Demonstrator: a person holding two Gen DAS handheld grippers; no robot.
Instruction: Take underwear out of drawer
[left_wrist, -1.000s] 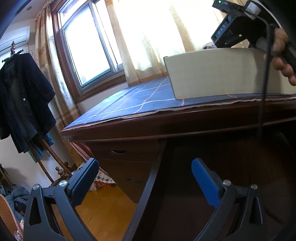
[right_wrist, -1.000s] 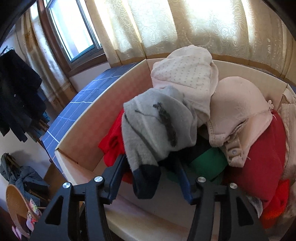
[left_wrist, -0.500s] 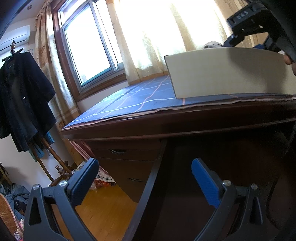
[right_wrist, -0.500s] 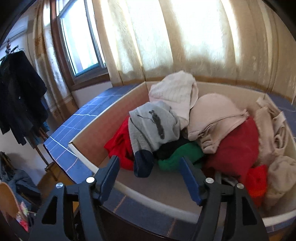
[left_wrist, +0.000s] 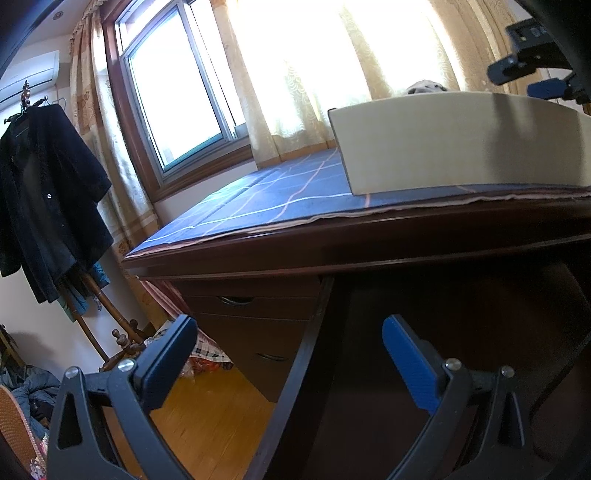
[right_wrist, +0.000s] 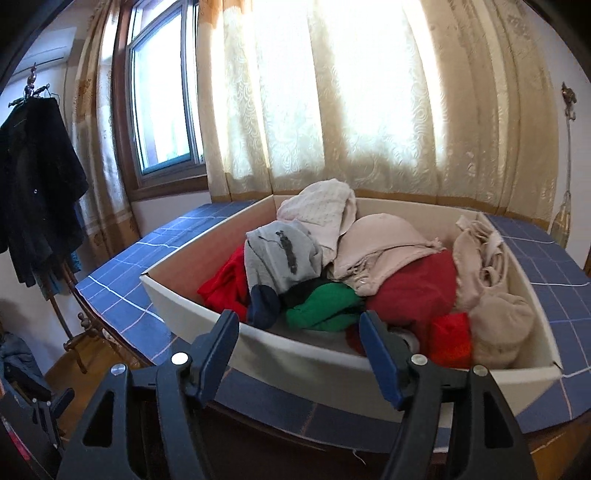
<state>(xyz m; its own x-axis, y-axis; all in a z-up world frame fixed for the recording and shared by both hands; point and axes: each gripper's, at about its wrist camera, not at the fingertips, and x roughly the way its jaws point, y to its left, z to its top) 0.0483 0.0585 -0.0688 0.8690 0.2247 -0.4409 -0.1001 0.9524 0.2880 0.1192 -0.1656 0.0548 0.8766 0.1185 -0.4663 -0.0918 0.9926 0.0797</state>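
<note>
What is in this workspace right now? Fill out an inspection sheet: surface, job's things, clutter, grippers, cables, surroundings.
Surface: dark wooden desk topped with a blue checked cloth.
Job's things: white box on the cloth, piled with clothes: a grey sock, red garment, green garment, beige pieces.
Clutter: nothing seen on the cloth beside the box.
Grippers: left gripper open and empty, low in front of the desk drawers; right gripper open, jaws just widened, nothing between them, at the box's near wall.
Cables: nothing seen.
Surroundings: window, cream curtains, dark coat on a stand, wooden floor.
</note>
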